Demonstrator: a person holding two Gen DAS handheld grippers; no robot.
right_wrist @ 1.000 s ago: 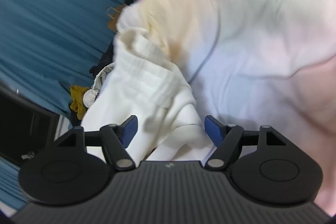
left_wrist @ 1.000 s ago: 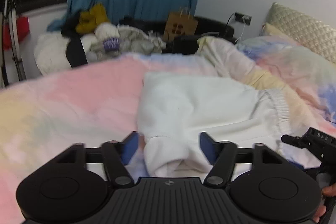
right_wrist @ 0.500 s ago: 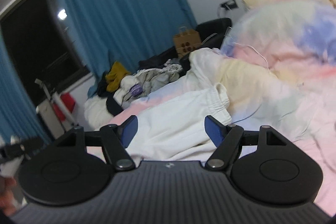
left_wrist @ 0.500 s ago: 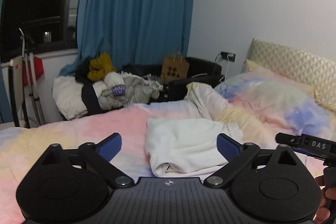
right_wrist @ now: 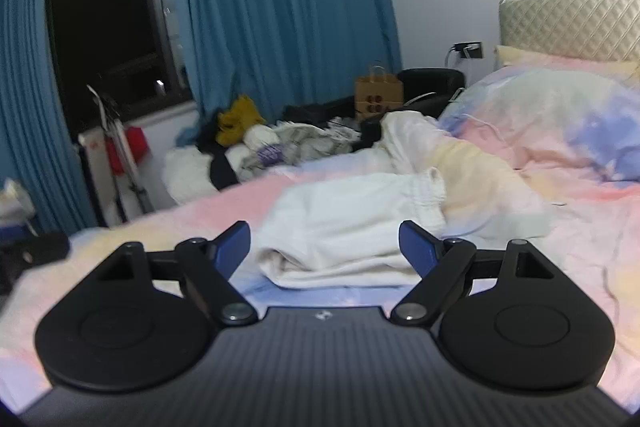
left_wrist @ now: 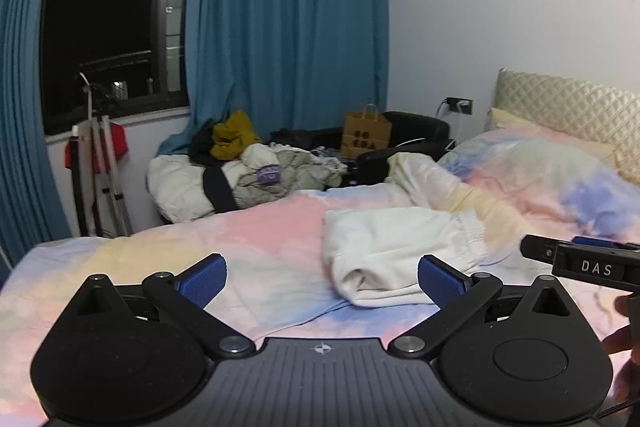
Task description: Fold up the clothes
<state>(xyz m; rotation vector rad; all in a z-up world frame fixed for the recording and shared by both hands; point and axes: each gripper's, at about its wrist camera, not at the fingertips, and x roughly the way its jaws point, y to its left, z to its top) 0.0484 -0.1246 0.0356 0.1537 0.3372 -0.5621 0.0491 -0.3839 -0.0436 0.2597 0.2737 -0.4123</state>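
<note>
A folded white garment with an elastic waistband [left_wrist: 396,251] lies on the pastel tie-dye bed cover [left_wrist: 248,239]; it also shows in the right wrist view [right_wrist: 352,223]. My left gripper [left_wrist: 322,277] is open and empty, held back from the garment and above the bed. My right gripper [right_wrist: 325,247] is open and empty, also pulled back, with the garment seen between its blue pads. The right gripper's body shows at the right edge of the left wrist view [left_wrist: 584,263].
A pile of unfolded clothes [left_wrist: 240,171] lies beyond the far side of the bed, by the blue curtain [left_wrist: 280,27]. A brown paper bag [left_wrist: 366,135] and a black chair [left_wrist: 416,131] stand behind. The padded headboard [left_wrist: 568,107] is at right. A rumpled cover ridge [left_wrist: 432,179] lies behind the garment.
Both grippers have drawn back and up from the white garment, which they were close over a second ago. The left jaws have opened wider. The garment stays folded on the bed.
</note>
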